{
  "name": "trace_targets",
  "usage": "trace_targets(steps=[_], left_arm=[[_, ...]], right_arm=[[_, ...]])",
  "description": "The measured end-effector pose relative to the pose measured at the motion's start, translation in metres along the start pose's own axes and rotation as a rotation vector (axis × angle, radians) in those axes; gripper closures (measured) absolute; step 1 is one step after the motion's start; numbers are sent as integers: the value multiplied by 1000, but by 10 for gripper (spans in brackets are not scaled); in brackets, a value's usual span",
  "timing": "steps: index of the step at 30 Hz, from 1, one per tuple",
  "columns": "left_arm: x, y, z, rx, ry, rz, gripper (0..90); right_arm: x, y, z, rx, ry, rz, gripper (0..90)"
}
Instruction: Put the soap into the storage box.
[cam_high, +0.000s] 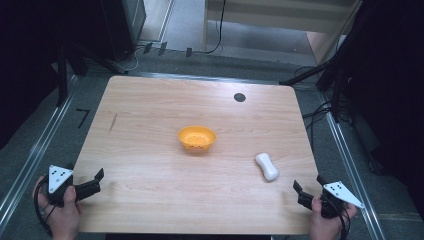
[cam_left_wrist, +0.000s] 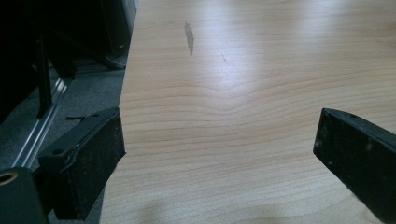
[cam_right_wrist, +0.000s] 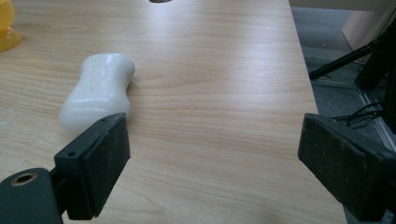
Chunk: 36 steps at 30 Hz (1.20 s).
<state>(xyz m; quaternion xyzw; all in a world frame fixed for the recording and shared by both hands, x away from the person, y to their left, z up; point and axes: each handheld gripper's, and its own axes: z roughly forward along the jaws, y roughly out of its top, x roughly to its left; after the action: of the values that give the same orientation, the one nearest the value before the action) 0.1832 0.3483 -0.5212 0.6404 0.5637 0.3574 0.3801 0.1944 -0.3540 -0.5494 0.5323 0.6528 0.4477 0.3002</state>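
On the wooden bench (cam_high: 150, 150), near its centre, sits an orange bowl (cam_high: 197, 138), upright, with small holes visible in its bottom. To the right of it and nearer the person, well apart from the bowl, a white bar of soap (cam_high: 267, 166) lies flat on the wood, waisted in the middle; in the right gripper view the soap (cam_right_wrist: 99, 91) shows raised lettering moulded into its top face, too soft to read with certainty. A small dark round spot (cam_high: 239, 97) marks the far right part of the bench, and a short dark streak (cam_high: 113, 123) marks the left part; the same streak (cam_left_wrist: 189, 38) appears in the left gripper view. Left claw (cam_high: 95, 182): held in the person's left hand (cam_high: 62, 212) at the near left corner, jaws spread wide, nothing between them, bare wood under the gap (cam_left_wrist: 219, 154). Right claw (cam_high: 306, 189): held in the right hand (cam_high: 327, 222) at the near right corner, jaws likewise spread and empty (cam_right_wrist: 215, 172); the soap lies just ahead of its left jaw, apart from it. A grey three-cornered plate with dark dots tops each gripper. No brand or label is readable on the bowl.
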Motion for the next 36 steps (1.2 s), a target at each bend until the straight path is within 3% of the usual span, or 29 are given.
trace_targets(steps=[2, 8, 14, 15, 19, 27, 36], left_arm=[[0, 0, 0, -1, 1, 0, 22], [0, 0, 0, -7, 3, -8, 22], [1, 0, -1, -5, -2, -9, 22], [1, 0, -1, -5, -2, -9, 22], [1, 0, -1, -4, -5, -10, 22], [1, 0, -1, -4, -5, -6, 23], [2, 0, -1, -6, -6, -13, 22]], right_arm=[[0, 0, 0, 1, -3, -1, 96], [3, 2, 4, 81, -12, -16, 134], [11, 19, 3, 159, 20, -49, 141], [14, 25, 5, 207, 24, -65, 141], [23, 36, 10, 298, 26, -112, 144], [29, 60, 25, 472, 48, -108, 147], [34, 68, 47, 624, 92, -100, 135]])
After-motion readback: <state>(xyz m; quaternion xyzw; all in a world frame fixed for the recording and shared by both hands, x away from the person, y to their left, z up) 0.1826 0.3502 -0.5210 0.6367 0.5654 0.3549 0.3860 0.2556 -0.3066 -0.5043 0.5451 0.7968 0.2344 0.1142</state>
